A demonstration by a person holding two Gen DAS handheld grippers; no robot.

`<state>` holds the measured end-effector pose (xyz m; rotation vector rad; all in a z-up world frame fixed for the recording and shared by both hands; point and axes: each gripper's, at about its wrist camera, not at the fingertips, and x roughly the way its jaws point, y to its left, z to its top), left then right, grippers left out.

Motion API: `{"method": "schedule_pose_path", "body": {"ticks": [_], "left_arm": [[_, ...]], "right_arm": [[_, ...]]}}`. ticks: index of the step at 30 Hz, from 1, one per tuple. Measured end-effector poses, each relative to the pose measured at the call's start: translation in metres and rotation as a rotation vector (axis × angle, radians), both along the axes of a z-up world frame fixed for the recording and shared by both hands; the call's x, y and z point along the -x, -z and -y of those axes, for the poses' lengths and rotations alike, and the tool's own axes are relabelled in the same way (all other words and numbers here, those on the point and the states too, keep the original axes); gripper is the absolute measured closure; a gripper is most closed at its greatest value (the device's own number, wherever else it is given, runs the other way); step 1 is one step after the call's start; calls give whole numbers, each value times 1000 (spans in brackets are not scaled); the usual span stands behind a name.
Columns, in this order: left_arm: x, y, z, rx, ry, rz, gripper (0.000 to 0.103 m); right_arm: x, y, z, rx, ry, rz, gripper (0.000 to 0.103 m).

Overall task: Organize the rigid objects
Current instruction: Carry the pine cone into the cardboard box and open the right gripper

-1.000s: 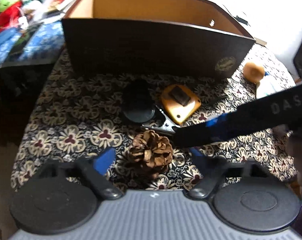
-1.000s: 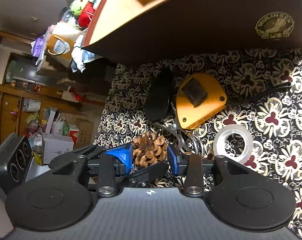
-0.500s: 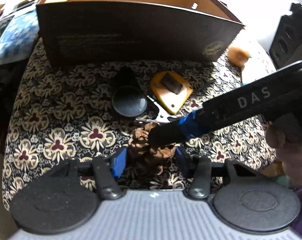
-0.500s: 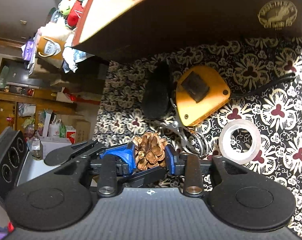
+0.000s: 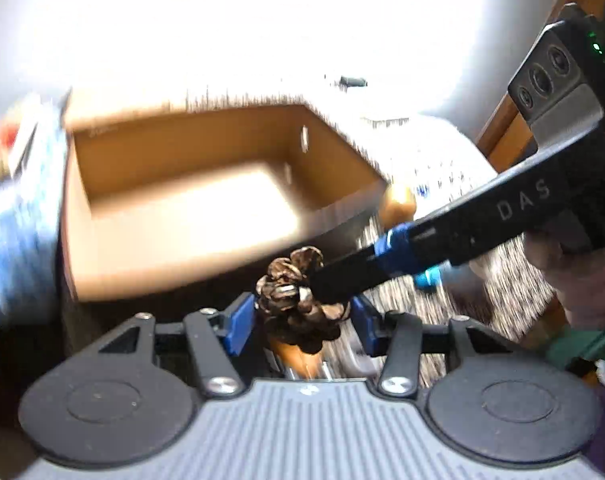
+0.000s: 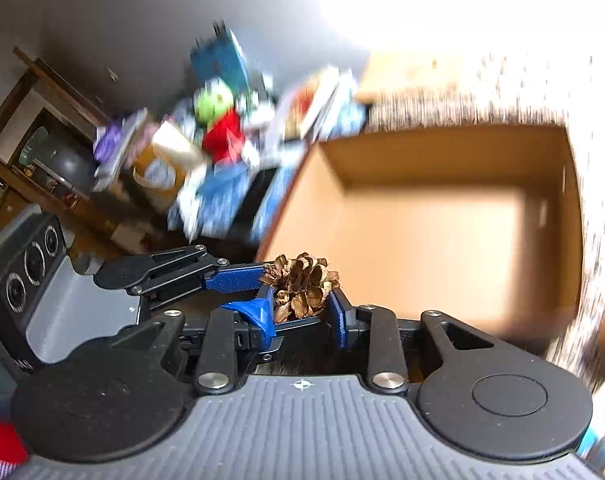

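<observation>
Both of your grippers close on one pine cone (image 6: 302, 290) at the near rim of the open cardboard box (image 6: 442, 240). Your right gripper (image 6: 302, 312) pinches the cone between its blue pads (image 6: 338, 312), one on each flank, with the scales standing up above the fingertips. Your left gripper (image 5: 300, 320) reaches in from the other side and its blue pads (image 5: 238, 326) also sit against the cone (image 5: 298, 300), so it is clamped from two directions at once.

In the left wrist view your right gripper's long black finger (image 5: 442, 240), lettered DAS, runs in diagonally from the upper right and its dark tip overlaps the cone's right half. Your right hand (image 5: 582, 280) wraps the handle at the frame edge. In the right wrist view your left gripper (image 6: 238, 280) lies nearly level, coming in from the left, its textured blue finger touching the cone's top left scales.

The cone is held off the patterned tablecloth (image 5: 482, 288), just short of the box's dark front wall (image 5: 162, 292). Beyond that wall the box's tan floor (image 6: 442, 248) shows bare and brightly lit, walled on all four sides. Blurred clutter (image 6: 222, 128) crowds the space left of the box; the box's right wall stands close to a blurred tan object (image 5: 398, 204) on the cloth.
</observation>
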<state>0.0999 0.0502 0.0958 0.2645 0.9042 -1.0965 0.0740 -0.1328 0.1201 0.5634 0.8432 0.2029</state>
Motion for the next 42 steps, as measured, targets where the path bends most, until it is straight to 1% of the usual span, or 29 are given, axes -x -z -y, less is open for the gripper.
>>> {"method": "schedule_pose_path", "body": {"ticks": [1, 3, 5, 7, 9, 11, 13, 15, 17, 18, 21, 24, 25, 26, 27, 28, 29, 30, 33, 35, 37, 40, 42], "left_arm": [[-9, -10, 7, 17, 3, 40, 55], [-35, -24, 17, 39, -4, 82, 55], [-60, -30, 27, 52, -15, 107, 55], [-90, -29, 37, 41, -25, 105, 55], [-120, -17, 49, 11, -38, 87, 54], [-142, 6, 58, -33, -54, 60, 54], [-157, 42, 78, -95, -75, 36, 54], [-174, 67, 85, -156, -87, 8, 54], [-181, 85, 93, -204, -106, -3, 54], [-185, 89, 93, -221, -116, -3, 54], [-193, 94, 93, -272, -148, -4, 53], [-198, 98, 96, -320, -174, 13, 50], [-198, 98, 97, -330, -176, 19, 46], [-198, 96, 97, -325, -174, 17, 40], [-198, 95, 98, -317, -176, 15, 36], [-198, 93, 97, -310, -180, 14, 33], [-197, 91, 97, -307, -186, 12, 32], [-196, 89, 96, -301, -191, 10, 32], [-190, 83, 91, -275, -200, 18, 32], [-185, 79, 84, -235, -202, -3, 27], [-180, 79, 82, -215, -205, -31, 26], [-175, 86, 83, -212, -210, -57, 26], [-174, 92, 84, -218, -218, -76, 27]], "right_arm": [[-12, -2, 5, 15, 10, 28, 91], [-37, 2, 13, 22, 25, 41, 91], [-61, 13, 23, 16, 41, 34, 91], [-88, 33, 32, 1, 62, 5, 91], [-107, 55, 37, -12, 81, -27, 92], [-126, 80, 41, -33, 93, -66, 93], [-134, 97, 41, -55, 103, -98, 93], [-145, 113, 42, -81, 111, -126, 93], [-152, 125, 43, -109, 118, -145, 94], [-157, 128, 42, -122, 120, -153, 94], [-164, 136, 46, -168, 134, -168, 96], [-169, 147, 50, -246, 159, -179, 95], [-169, 150, 52, -280, 168, -176, 95], [-168, 154, 54, -318, 185, -175, 92], [-168, 157, 56, -362, 201, -175, 90], [-167, 159, 58, -387, 208, -177, 90], [-165, 158, 60, -400, 210, -174, 90], [-162, 156, 62, -393, 210, -169, 90], [-151, 146, 70, -320, 222, -157, 90], [-143, 141, 76, -271, 235, -172, 90], [-131, 135, 82, -212, 239, -180, 90], [-116, 135, 89, -81, 266, -248, 90], [-104, 138, 95, -28, 301, -287, 90]]}}
